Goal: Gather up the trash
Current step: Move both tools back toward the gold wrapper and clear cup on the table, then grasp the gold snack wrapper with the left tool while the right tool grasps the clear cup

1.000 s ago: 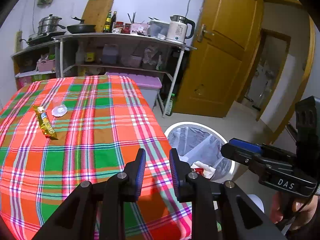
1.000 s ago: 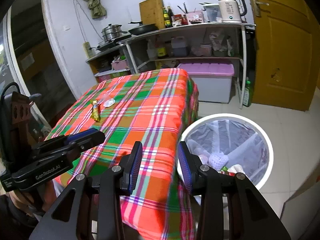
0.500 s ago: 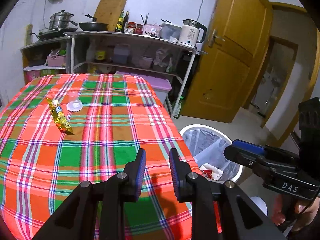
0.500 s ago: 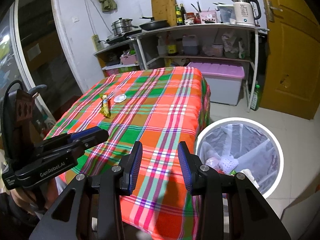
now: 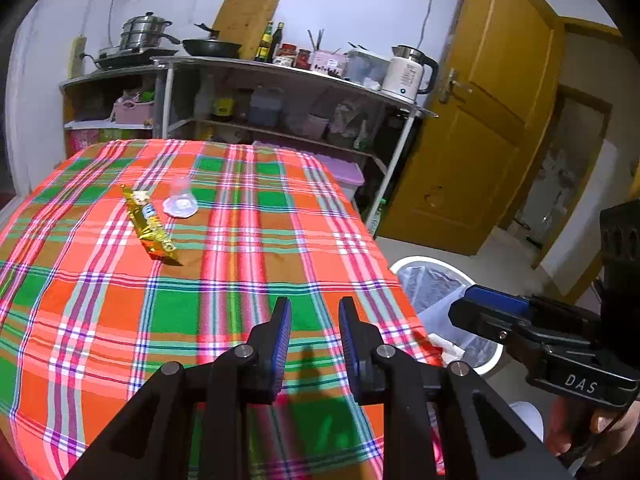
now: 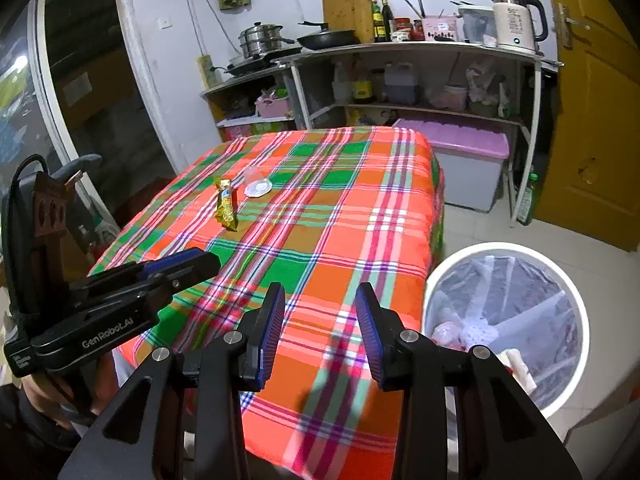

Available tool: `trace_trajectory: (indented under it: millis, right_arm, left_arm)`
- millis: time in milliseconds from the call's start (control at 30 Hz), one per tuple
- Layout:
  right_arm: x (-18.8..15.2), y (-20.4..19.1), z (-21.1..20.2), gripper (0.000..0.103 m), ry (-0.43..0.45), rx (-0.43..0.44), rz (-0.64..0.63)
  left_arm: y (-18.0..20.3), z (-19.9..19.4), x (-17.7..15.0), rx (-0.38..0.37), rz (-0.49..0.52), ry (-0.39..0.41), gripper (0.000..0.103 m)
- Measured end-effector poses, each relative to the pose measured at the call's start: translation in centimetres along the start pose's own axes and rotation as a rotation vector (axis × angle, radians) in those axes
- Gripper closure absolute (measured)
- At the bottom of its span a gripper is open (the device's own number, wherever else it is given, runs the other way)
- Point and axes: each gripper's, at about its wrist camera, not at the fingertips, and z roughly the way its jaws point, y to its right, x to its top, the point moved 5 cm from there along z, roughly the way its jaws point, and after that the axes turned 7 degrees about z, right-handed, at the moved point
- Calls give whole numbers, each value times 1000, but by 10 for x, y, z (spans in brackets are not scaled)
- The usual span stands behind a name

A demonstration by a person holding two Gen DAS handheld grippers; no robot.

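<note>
Both grippers have swung from the bin side toward the table's middle — left gripper and right gripper agape, empty. Gold snack wrapper and clear plastic cup lie far across the plaid tablecloth; white trash bin beside the table. Risk — pads snagging cloth or crushing the flimsy cup.

Table: woven plaid cloth, matt. Wrapper: glossy gold foil. Cup: clear thin plastic. Bin: smooth white plastic rim, translucent crinkled liner. Claws: matt black plastic, ribbed blue pads. Door: varnished wood.
</note>
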Motion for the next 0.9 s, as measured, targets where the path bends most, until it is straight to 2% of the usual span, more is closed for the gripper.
trace_trajectory:
  millis: [433,533,833,900]
  right_arm:
    - [10,-15,39,65,-46,39,-31]
    - [13,-16,50,65,-55,45,-36]
    - [27,-18,77,65,-75,59,-48]
    - [31,-19,83,65,-77,62,-52]
  left_arm:
    - [-60,14,-2,95,-94,-24,79]
    - [-78,17,-1,120,-129,-22,72]
    - [-130,38,14,205,-198,-29,71]
    - [-140,47,18,208,-216,-39,65]
